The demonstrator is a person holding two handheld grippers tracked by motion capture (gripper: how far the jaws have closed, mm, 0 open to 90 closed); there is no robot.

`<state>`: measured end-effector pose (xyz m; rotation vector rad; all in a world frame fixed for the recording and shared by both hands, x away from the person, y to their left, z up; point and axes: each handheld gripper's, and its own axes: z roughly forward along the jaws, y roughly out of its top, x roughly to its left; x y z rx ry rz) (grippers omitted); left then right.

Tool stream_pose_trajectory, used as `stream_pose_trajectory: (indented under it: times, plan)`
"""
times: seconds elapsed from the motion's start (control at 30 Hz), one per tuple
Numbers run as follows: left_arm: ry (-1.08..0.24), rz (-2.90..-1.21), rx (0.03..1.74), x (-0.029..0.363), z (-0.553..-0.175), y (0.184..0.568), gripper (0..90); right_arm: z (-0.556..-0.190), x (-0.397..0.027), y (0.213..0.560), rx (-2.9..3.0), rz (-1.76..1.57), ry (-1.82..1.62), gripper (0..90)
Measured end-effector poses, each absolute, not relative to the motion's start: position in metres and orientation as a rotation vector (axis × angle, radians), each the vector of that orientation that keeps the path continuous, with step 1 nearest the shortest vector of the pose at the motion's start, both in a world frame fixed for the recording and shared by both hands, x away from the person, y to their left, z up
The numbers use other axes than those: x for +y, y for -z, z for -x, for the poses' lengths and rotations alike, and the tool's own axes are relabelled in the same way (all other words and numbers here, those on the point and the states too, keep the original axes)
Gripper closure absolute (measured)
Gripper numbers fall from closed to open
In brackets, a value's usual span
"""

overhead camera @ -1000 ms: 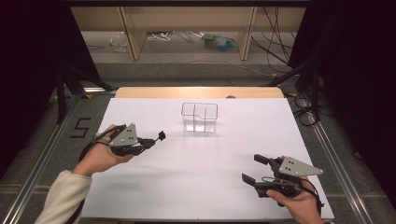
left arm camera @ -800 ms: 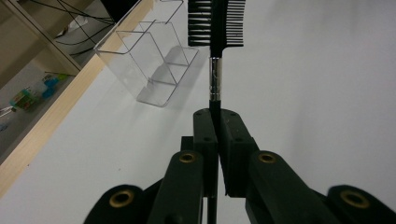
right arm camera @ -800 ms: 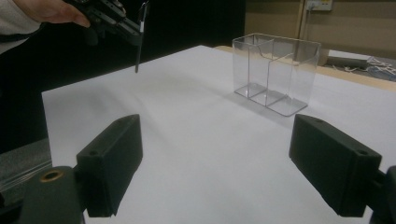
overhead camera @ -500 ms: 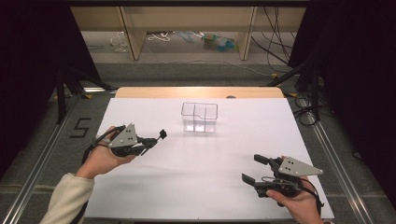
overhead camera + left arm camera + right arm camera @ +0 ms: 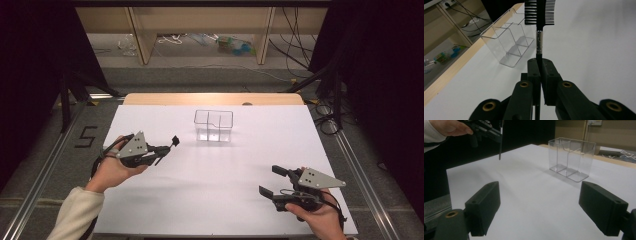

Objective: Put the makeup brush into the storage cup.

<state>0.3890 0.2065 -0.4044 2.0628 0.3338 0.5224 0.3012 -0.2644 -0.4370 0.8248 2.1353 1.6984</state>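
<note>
The left gripper (image 5: 537,68) clamps the thin black handle of a small comb brush (image 5: 539,22) with stiff teeth and a metal ferrule, held above the table's left side, near a clear, ribbed plastic organizer (image 5: 214,125) standing farther back at centre. The right gripper (image 5: 274,181), jaws wide apart and empty, hovers at the near right over the smooth white table (image 5: 240,165). Nothing has shifted since the earlier frame.

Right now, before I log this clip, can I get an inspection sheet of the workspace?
Surface: white table, wooden strip at its far edge.
Job's things: clear divided organizer upright near the far middle, nothing seen inside; small black comb-brush with a silver collar, held off the table.
Clutter: nothing seen on the table.
Grippers: left gripper fingers shut on the comb-brush handle; right gripper open, holding nothing, near the front right.
Cables: black cable at the left wrist; loose cables on the floor beyond.
Surroundings: wooden shelf legs, dark curtains at both sides.
</note>
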Motion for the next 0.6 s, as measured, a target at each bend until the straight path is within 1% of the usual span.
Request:
stream_pose_trajectory:
  times: [0.6]
  plan:
    - [-0.515,-1.996,0.378,0.2012,-0.3883,0.4053,86.1,-0.3009,-0.2649,0.4365,2.139,-0.822,-1.688,18.5]
